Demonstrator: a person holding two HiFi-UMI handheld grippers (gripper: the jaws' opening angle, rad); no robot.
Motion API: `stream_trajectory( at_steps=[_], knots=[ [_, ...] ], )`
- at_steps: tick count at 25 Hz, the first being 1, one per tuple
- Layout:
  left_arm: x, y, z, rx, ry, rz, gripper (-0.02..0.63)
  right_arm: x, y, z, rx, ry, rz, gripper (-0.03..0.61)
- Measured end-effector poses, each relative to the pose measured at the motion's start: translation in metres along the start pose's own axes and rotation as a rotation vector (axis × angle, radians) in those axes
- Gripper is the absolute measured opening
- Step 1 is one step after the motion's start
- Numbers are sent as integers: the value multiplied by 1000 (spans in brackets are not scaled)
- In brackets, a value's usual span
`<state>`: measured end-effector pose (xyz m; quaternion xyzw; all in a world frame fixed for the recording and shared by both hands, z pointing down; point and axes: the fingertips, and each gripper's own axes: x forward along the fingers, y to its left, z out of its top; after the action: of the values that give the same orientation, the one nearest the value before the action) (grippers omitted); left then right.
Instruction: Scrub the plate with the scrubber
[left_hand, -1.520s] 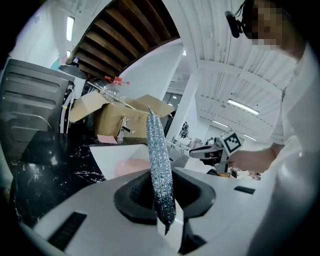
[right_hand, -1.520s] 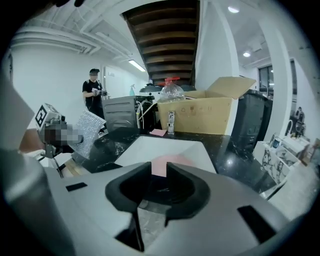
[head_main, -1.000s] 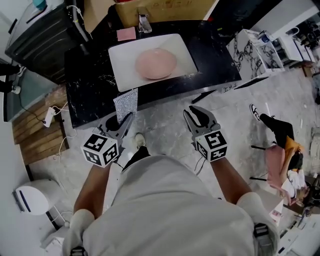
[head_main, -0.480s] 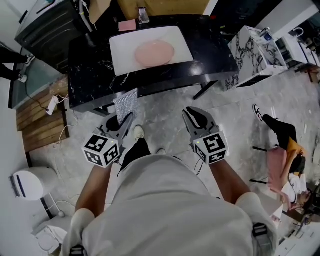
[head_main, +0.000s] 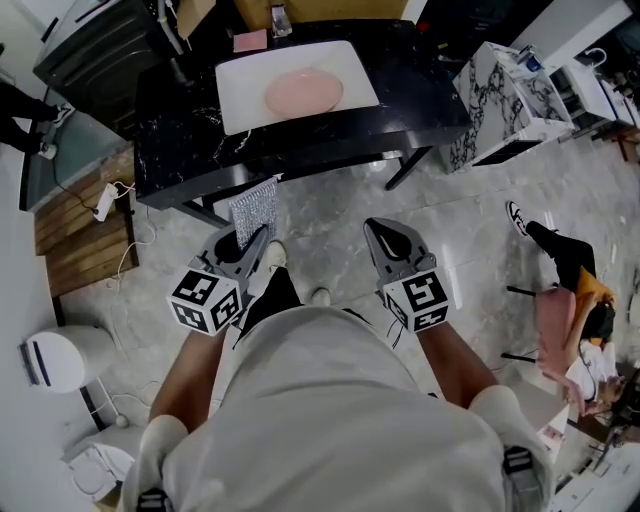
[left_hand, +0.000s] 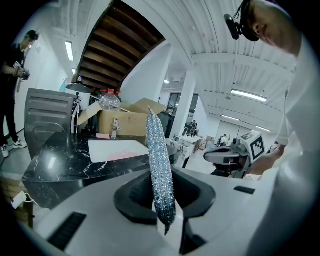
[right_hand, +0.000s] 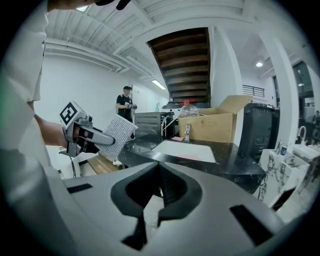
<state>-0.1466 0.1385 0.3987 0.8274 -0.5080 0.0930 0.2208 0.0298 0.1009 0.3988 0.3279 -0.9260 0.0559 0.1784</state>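
Observation:
The pink plate (head_main: 303, 92) lies in a white sink basin (head_main: 240, 75) set in a black marble counter (head_main: 420, 95), well ahead of both grippers. My left gripper (head_main: 252, 240) is shut on a silver mesh scrubber (head_main: 252, 207), which stands upright and edge-on in the left gripper view as the scrubber (left_hand: 159, 170). My right gripper (head_main: 385, 238) is shut with nothing in it; its jaws meet at the tip (right_hand: 159, 167). In the right gripper view the scrubber (right_hand: 116, 135) shows at the left, and the plate (right_hand: 192, 157) is a faint pink patch in the basin.
A faucet (head_main: 277, 18), a pink sponge (head_main: 249, 41) and a cardboard box (head_main: 320, 8) sit behind the basin. A white marble cabinet (head_main: 500, 90) stands right of the counter, a wooden pallet (head_main: 75, 235) to the left. A person (head_main: 565, 285) sits at the right; another person (left_hand: 17, 75) stands far left.
The counter and sink have slid toward the top of the head view, so I stand a little farther from them. Both grippers keep the same pose and hold.

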Motion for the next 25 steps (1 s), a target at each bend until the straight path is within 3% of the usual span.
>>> stream_trajectory(
  at_steps=[25],
  knots=[
    [9, -44, -15, 12, 9, -48, 69, -38, 7, -26, 15, 2, -14, 3]
  ],
)
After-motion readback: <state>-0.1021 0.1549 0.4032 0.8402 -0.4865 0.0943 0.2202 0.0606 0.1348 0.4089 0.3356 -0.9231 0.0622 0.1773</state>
